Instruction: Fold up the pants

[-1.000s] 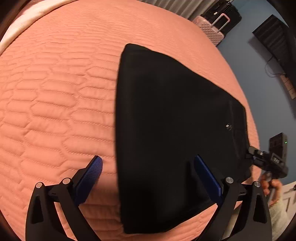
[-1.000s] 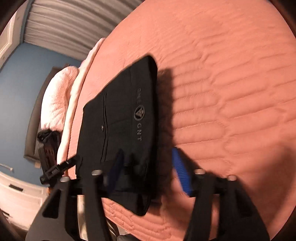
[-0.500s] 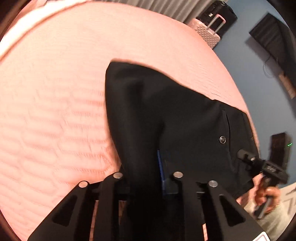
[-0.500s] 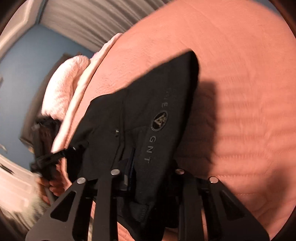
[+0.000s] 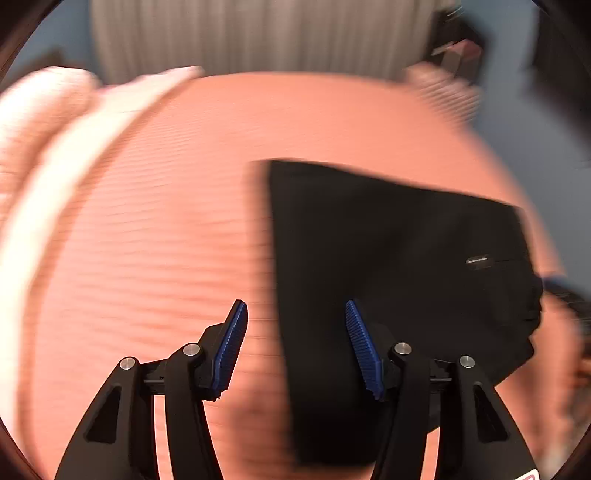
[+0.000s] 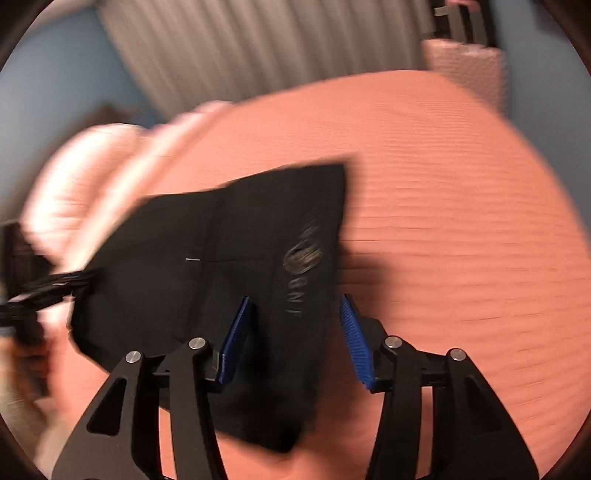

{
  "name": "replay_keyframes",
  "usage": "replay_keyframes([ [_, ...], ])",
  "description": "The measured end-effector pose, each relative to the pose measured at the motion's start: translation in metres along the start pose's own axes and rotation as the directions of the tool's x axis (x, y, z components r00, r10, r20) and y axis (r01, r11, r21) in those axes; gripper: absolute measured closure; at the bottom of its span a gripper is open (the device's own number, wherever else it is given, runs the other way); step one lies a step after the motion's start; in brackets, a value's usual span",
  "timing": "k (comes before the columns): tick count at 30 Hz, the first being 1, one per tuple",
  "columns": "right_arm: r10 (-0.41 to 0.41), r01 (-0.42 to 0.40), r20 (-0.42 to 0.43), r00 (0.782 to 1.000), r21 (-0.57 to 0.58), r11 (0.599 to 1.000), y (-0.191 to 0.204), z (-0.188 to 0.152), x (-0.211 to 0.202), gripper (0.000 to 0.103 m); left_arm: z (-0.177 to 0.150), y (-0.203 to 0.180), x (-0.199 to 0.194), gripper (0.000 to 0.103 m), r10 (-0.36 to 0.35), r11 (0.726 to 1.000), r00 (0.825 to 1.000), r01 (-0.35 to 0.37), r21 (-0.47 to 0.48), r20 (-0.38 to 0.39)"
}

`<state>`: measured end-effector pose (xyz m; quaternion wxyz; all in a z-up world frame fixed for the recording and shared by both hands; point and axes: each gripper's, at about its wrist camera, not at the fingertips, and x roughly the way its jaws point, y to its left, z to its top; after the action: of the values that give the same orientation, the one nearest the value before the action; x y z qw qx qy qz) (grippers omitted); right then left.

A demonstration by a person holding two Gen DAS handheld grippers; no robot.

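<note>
Warm, dim indoor light in both views. Heavy motion blur smears the salmon bedspread [image 5: 155, 229] quilting into streaks; curtain [image 6: 258, 48] at the top is soft. Gripper fingers [image 5: 229, 339] stay sharp. The black pants [image 6: 258, 236] are near featureless, logo smeared. Strong fisheye bending, dark vignette in all 4 corners. Soft shadow at lower centre.

Matt black cloth pants [image 5: 388, 258] on quilted salmon bedspread [image 5: 166, 240] (ribbed-looking).

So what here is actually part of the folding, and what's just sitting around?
In the job: pants, left tongs and right tongs, both opening, neither gripping the pants.
Just there: bedspread, pillow, curtain, suitcase.
</note>
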<state>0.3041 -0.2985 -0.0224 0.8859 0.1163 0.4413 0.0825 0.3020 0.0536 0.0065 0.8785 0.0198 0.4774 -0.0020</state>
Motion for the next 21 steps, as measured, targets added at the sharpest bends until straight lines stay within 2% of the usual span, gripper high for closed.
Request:
replay_keyframes([
  [1,0.024,-0.025,0.024,0.999,0.060,0.998,-0.011,-0.003,-0.005,0.054,-0.001,0.006,0.009,0.051,0.048,0.999,0.999,-0.048,-0.001,-0.014],
  [2,0.037,-0.041,0.056,0.998,0.074,0.996,-0.012,-0.003,-0.011,0.055,0.000,0.014,0.013,0.051,0.065,0.998,0.998,-0.065,-0.018,-0.016],
  [4,0.071,-0.075,0.095,0.993,0.031,0.997,0.005,0.007,-0.017,0.059,0.008,0.014,0.010,0.051,0.038,0.999,0.999,-0.038,-0.038,0.009],
  [6,0.112,-0.110,0.097,0.989,-0.027,0.994,0.031,0.026,-0.011,0.060,0.023,0.010,0.007,0.051,0.021,1.000,0.999,-0.020,-0.008,0.041],
  [8,0.157,-0.151,0.067,0.985,-0.084,0.985,0.070,0.050,0.018,0.060,0.045,-0.028,0.014,0.050,0.001,0.998,0.998,-0.005,0.064,0.059],
  [10,0.173,-0.169,0.027,0.985,-0.114,0.979,0.099,0.063,0.051,0.061,0.064,-0.058,0.038,0.038,0.027,0.993,0.999,-0.031,0.116,0.035],
  [12,0.146,-0.151,-0.046,0.988,-0.131,0.980,0.110,0.064,0.099,0.061,0.073,-0.083,0.088,0.037,0.086,0.987,0.995,-0.077,0.143,-0.054],
  [13,0.123,-0.132,-0.079,0.989,-0.126,0.983,0.102,0.062,0.116,0.063,0.070,-0.084,0.111,0.034,0.103,0.986,0.989,-0.088,0.141,-0.102],
  [14,0.088,-0.099,-0.103,0.991,-0.112,0.989,0.085,0.059,0.133,0.076,0.063,-0.078,0.136,0.028,0.101,0.989,0.984,-0.083,0.122,-0.149],
  [15,0.087,-0.094,-0.101,0.991,-0.071,0.993,0.067,0.059,0.139,0.094,0.061,-0.064,0.140,0.005,0.089,0.994,0.988,-0.080,0.071,-0.124],
  [16,0.170,-0.169,-0.097,0.981,0.015,0.985,0.045,0.060,0.138,0.103,0.063,-0.046,0.141,0.005,0.052,0.999,0.991,-0.052,0.005,-0.126],
  [17,0.243,-0.229,-0.093,0.966,0.139,0.963,0.023,0.061,0.133,0.103,0.065,-0.033,0.140,0.008,0.035,0.998,0.990,-0.041,-0.041,-0.140],
  [18,0.225,-0.212,-0.068,0.972,0.159,0.964,0.019,0.061,0.124,0.103,0.067,-0.021,0.136,0.019,0.034,0.996,0.990,-0.045,-0.079,-0.135],
  [19,0.165,-0.161,-0.025,0.986,0.106,0.981,0.029,0.063,0.111,0.102,0.073,-0.009,0.126,0.025,0.042,0.993,0.995,-0.052,-0.106,-0.096],
  [20,0.154,-0.154,-0.014,0.988,0.026,0.988,0.047,0.065,0.105,0.098,0.077,-0.005,0.121,0.025,0.054,0.991,0.996,-0.062,-0.118,-0.075],
  [21,0.179,-0.180,-0.030,0.983,-0.020,0.983,0.062,0.067,0.106,0.098,0.083,-0.004,0.121,0.025,0.052,0.990,0.996,-0.061,-0.127,-0.069],
])
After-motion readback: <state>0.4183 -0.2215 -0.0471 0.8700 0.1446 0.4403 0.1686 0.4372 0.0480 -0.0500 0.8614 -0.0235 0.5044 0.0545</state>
